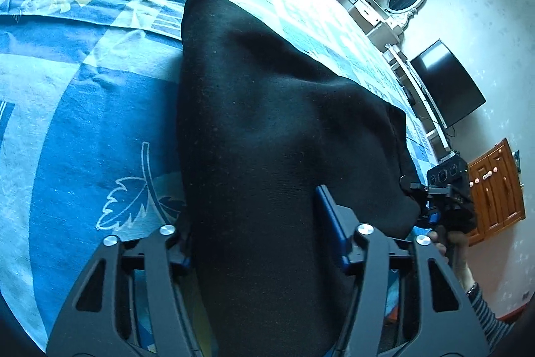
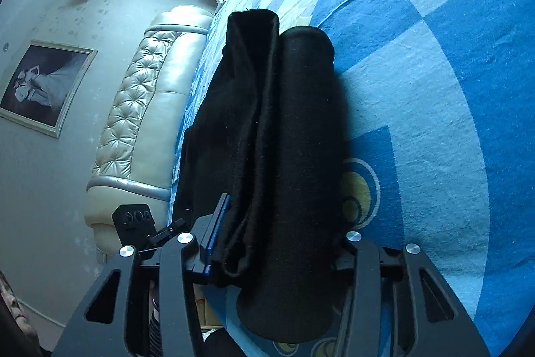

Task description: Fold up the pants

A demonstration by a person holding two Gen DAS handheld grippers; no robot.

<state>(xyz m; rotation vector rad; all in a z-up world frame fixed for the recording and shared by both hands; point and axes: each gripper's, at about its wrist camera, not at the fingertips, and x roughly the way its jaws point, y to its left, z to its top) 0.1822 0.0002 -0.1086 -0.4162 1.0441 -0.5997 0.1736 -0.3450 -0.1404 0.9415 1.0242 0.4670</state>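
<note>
- Pants of black knit cloth lay lengthwise on the blue patterned bedspread, running from the near edge toward the far side.
- In the right wrist view the pants showed two long layers side by side, one rolled over like a tube.
- Left gripper stood with its jaws wide and the near end of the cloth bunched between them; whether it pinched was unclear.
- Right gripper likewise straddled the near end, jaws wide, grip uncertain.
- Judging by the sag and soft creases, the fabric looked light, limp and not slippery.
- Holding the near corners through all layers seemed wisest, since one layer alone would likely slide loose.
</note>
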